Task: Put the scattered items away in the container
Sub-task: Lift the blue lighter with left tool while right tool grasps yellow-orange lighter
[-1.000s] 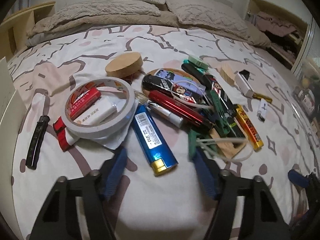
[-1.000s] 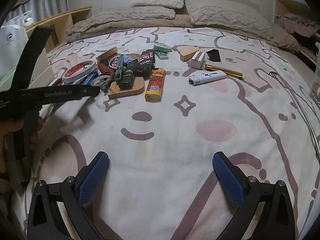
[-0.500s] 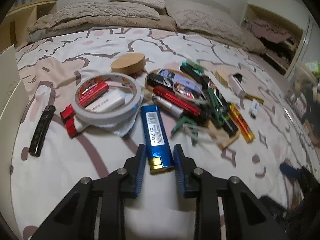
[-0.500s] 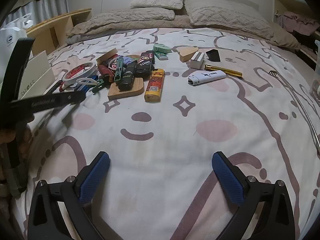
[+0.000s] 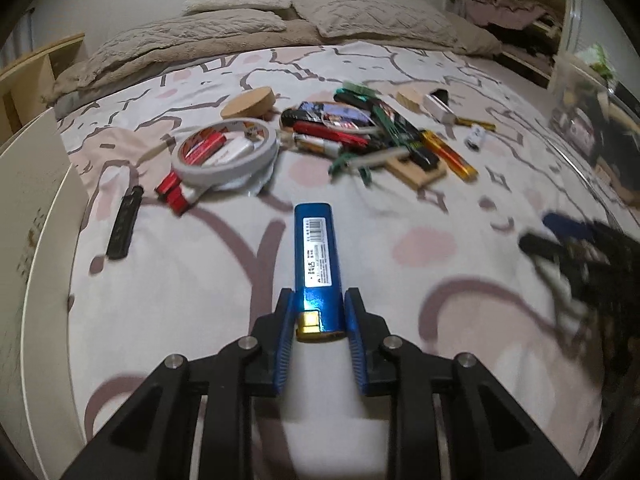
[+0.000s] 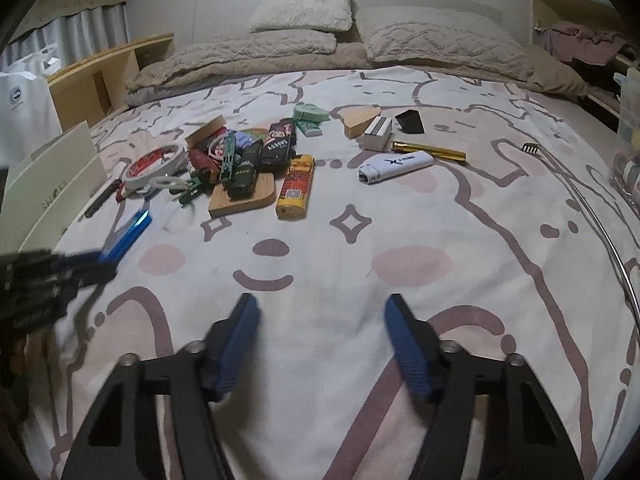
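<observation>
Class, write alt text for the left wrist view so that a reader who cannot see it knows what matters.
The left gripper has its jaws shut on the gold-capped end of a blue lighter, held over a patterned bedsheet. Beyond it lie a tape roll, a cork lid and a heap of other lighters.

In the left wrist view the right gripper (image 5: 580,248) smears into a dark blur near the bed's (image 5: 400,216) right edge. Print on the blue lighter's (image 5: 318,268) label is too small to read.
</observation>
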A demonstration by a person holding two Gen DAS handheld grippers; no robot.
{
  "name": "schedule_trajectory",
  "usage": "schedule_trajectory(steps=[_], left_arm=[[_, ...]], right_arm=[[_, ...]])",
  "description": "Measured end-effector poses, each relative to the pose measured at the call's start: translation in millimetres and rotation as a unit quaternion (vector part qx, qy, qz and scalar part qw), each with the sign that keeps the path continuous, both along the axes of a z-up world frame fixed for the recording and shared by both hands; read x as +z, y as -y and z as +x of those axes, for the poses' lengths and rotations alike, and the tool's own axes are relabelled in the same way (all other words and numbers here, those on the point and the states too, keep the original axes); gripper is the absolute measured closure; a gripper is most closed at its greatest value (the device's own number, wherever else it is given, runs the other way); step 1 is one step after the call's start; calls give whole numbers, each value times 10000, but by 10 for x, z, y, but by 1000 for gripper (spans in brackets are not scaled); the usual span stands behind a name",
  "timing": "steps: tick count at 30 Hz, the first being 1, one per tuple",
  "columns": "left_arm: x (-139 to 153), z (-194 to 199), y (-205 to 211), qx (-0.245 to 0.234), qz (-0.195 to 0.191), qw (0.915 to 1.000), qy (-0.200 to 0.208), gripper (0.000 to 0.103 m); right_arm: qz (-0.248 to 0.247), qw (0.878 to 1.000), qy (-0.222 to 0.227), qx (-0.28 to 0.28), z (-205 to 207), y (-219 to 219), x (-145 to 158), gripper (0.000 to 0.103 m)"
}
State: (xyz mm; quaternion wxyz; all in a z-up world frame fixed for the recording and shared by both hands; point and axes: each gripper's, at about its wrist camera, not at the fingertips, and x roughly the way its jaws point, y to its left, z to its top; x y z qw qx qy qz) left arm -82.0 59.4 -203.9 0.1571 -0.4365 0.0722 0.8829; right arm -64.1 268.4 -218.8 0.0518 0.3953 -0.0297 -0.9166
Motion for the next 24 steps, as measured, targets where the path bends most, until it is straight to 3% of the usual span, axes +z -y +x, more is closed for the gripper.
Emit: schedule_trajectory(steps=[6,13,18,22,24], left_arm=[[23,360,51,-341,-83,9994,42,78],[40,789,24,-954,-44,9954,84,78],[72,1008,11,-1382,-15,9902,178,78],[67,1123,38,-1451,26,9893,162,78],[65,1152,51,-1444,42,9894,128,78]], right_arm=[[-208,9997,111,63,-116,-12,90,45],[-37,9998,136,133,-348,99,154,45],[33,9997,233,94,-558,164,142,53],[145,9991,393,66,-715,205,76,54],[191,9991,367,73,-771,230,50,60]])
